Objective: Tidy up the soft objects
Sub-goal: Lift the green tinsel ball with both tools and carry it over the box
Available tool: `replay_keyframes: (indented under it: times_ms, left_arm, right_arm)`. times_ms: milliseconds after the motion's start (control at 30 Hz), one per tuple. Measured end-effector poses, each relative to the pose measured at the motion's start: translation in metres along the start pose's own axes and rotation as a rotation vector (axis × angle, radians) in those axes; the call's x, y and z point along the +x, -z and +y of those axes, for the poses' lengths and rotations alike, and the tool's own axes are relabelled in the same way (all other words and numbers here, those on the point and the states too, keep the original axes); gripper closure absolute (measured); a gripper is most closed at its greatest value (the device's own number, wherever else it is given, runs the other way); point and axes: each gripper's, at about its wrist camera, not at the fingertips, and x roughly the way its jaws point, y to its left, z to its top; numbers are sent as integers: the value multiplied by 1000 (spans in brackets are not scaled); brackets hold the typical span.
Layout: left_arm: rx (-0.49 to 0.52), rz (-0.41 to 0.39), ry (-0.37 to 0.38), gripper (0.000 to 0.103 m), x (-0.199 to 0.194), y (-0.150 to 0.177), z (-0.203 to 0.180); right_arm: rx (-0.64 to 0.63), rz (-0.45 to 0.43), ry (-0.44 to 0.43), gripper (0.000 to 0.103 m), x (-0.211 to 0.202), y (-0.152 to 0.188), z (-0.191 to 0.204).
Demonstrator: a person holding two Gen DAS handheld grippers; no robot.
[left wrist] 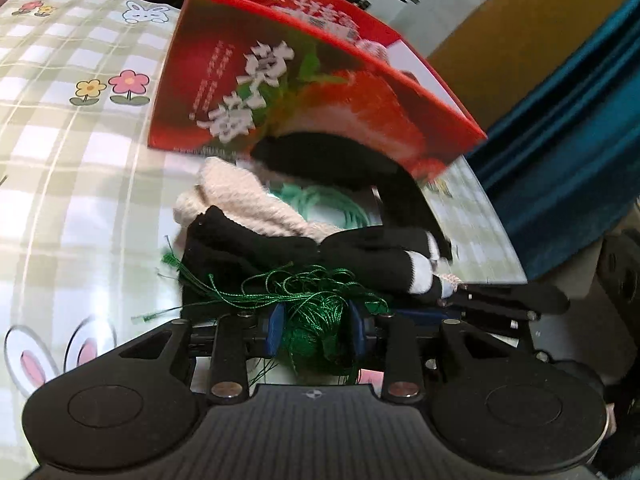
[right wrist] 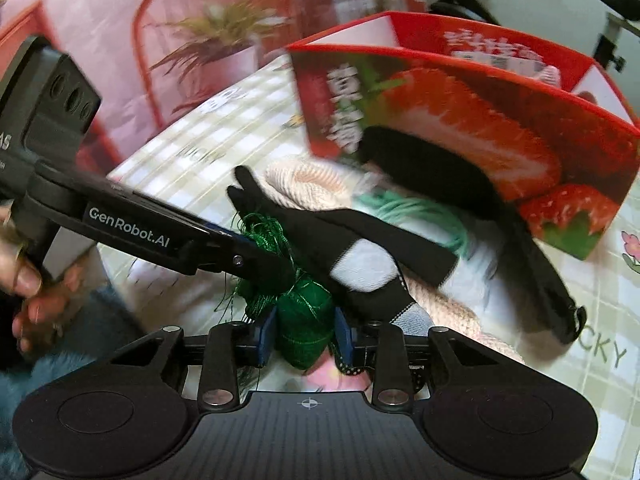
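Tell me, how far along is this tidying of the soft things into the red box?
Little looks finished: only something pale peeks inside the red box. In hand is the green thread bundle, pinched by both the right tongs and the left tongs. Left on the checked tablecloth: the beige knit, black socks, mint cord and a black strap.

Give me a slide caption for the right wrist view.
Both grippers hold one green thread bundle beside socks and a strawberry box.
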Motion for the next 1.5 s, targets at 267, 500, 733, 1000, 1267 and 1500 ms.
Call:
replay_keyframes:
  times_ms: [267,500,733,1000,1267,1500]
  left_arm:
    - [-114,-16,60,66,-4,10,11]
    - [-202,-54,73,62,-8,36,20]
    - [-142,-87,78,62,-19,36,9]
    - [-44,-169,70,60,-56,28,-11]
    - [-6,-245,105,52,-91,19,-35]
    - [30,-315,127,52,-118,6,-50]
  right_arm:
    - [41,-43,2,72,0,13,-6]
    - [41,-58,-1,70,1,21,0]
    - [-11,-100,16,70,-11,24,11]
    - [-57,-191,22,70,-37,12,24]
    - [-105,-268,28,70,-67,-5,37]
    - [-129,-329,32,69,-87,-22,44]
